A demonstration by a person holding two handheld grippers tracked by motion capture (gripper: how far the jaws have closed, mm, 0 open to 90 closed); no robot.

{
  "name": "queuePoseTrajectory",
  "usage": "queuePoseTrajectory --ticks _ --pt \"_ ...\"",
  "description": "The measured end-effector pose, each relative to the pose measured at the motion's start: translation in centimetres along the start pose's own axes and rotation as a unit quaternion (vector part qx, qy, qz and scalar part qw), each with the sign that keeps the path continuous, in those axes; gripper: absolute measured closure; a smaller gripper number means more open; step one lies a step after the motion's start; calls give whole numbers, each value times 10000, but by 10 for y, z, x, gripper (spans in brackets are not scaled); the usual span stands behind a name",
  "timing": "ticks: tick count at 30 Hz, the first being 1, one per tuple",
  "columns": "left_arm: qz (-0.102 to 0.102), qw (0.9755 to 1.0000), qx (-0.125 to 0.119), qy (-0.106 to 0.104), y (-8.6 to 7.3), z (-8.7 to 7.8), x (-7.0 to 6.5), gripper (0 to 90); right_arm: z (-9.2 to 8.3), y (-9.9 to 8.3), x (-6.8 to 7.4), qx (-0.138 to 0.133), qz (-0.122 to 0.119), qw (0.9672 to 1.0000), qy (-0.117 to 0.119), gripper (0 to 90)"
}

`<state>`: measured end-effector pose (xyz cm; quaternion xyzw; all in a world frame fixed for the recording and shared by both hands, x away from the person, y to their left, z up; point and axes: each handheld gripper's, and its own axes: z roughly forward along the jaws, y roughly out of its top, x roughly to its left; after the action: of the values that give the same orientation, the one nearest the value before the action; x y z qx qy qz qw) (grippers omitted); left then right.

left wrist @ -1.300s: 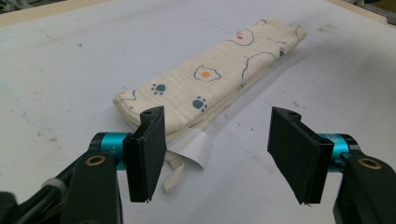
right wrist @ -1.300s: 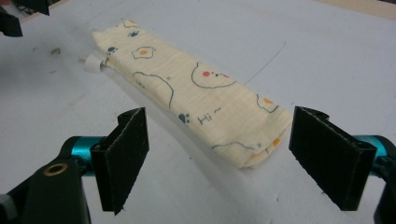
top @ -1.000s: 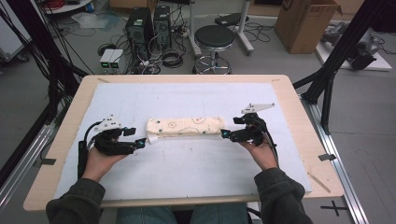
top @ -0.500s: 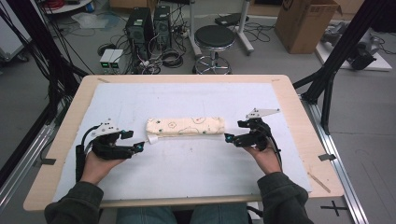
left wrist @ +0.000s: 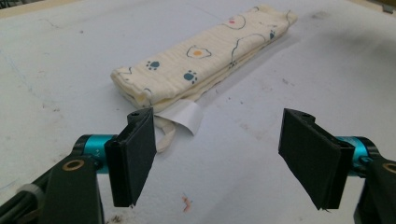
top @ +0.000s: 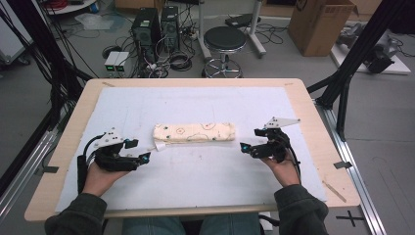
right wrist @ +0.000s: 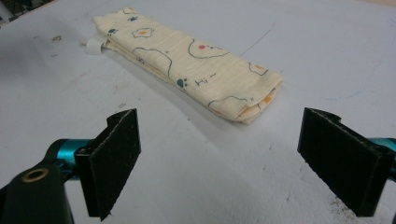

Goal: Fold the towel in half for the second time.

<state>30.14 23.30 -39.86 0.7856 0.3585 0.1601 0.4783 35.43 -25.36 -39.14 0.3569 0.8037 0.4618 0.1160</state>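
A folded cream cloth [top: 194,132] printed with paw and egg shapes lies flat in the middle of the white mat [top: 205,103]. A small white label [left wrist: 187,116] sticks out at its left end. My left gripper [top: 138,151] sits just left of and a little nearer than that end, apart from it. Its jaws have just been opening and stand open with nothing between them [left wrist: 224,158]. My right gripper [top: 249,140] is a short way off the cloth's right end [right wrist: 252,100]. It too has just widened and is open and empty [right wrist: 233,163].
The mat covers most of the wooden table [top: 313,112], whose edges run close on both sides. Beyond the far edge stand a black stool [top: 224,39], computer towers [top: 156,24] and a cardboard box [top: 320,24] on the floor.
Both grippers have drawn back from the cloth's ends, the left one toward the near left and the right one toward the right. The cloth now lies free on the mat.
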Motion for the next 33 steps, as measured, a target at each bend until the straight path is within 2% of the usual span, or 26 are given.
queuePoseTrajectory --ticks 13,20,28,33 --pt "-104 9999 -72 71 -13 -13 1 267 -11 -14 -1 -34 19 10000 -51 124" --pt "-20 10000 -48 83 -16 -19 -2 264 -16 -20 -3 -60 66 9999 -77 124" --pt "-73 9999 -100 120 -21 -24 -4 259 -23 -30 -3 -61 109 9998 -139 124" --pt "-38 9999 -84 146 -25 -28 -4 259 -28 -37 -4 -64 118 9998 -161 124"
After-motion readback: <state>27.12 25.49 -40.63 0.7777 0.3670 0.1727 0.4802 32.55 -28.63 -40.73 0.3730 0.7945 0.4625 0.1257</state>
